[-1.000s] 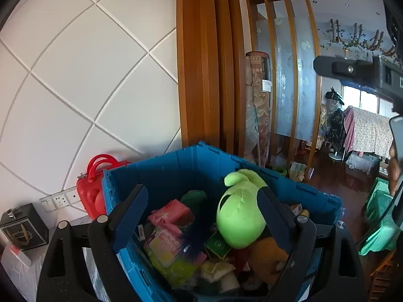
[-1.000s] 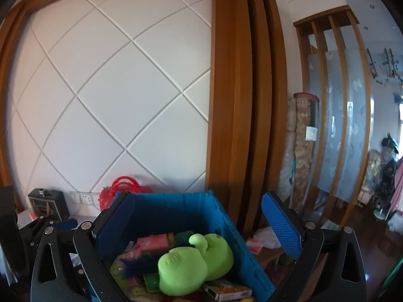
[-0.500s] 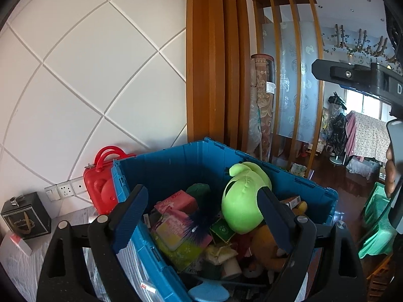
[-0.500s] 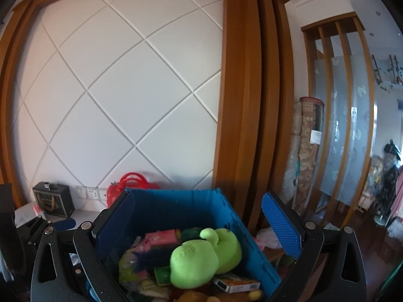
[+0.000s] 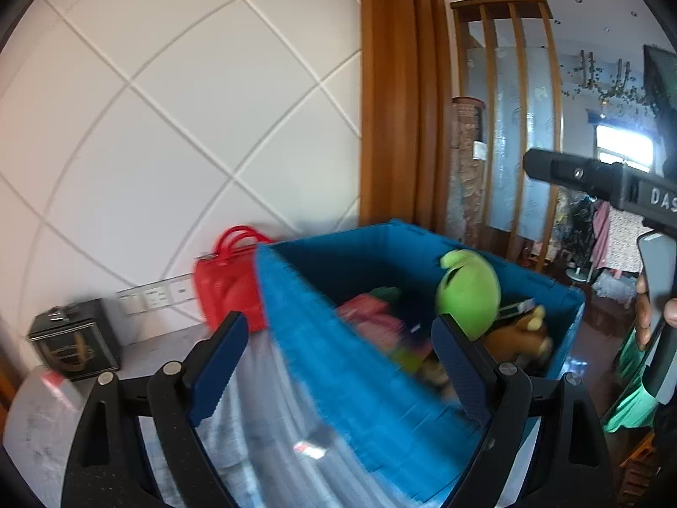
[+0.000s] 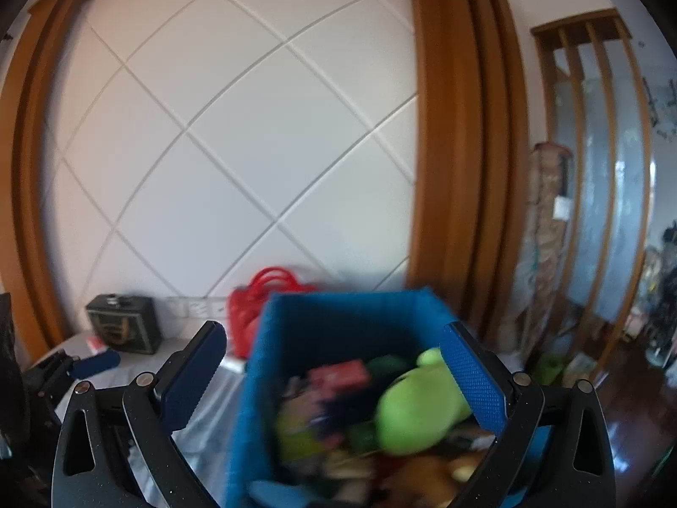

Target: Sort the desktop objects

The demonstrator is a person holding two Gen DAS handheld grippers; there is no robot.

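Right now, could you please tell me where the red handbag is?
The red handbag stands against the white wall, just left of the blue bin in both views, with the dark box further left.

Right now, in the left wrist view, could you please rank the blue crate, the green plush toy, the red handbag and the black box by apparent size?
1. blue crate
2. red handbag and green plush toy: look alike, unranked
3. black box

A red handbag (image 5: pixel 228 288) and dark box (image 5: pixel 74 340) stand against the white panelled wall (image 5: pixel 169 127).
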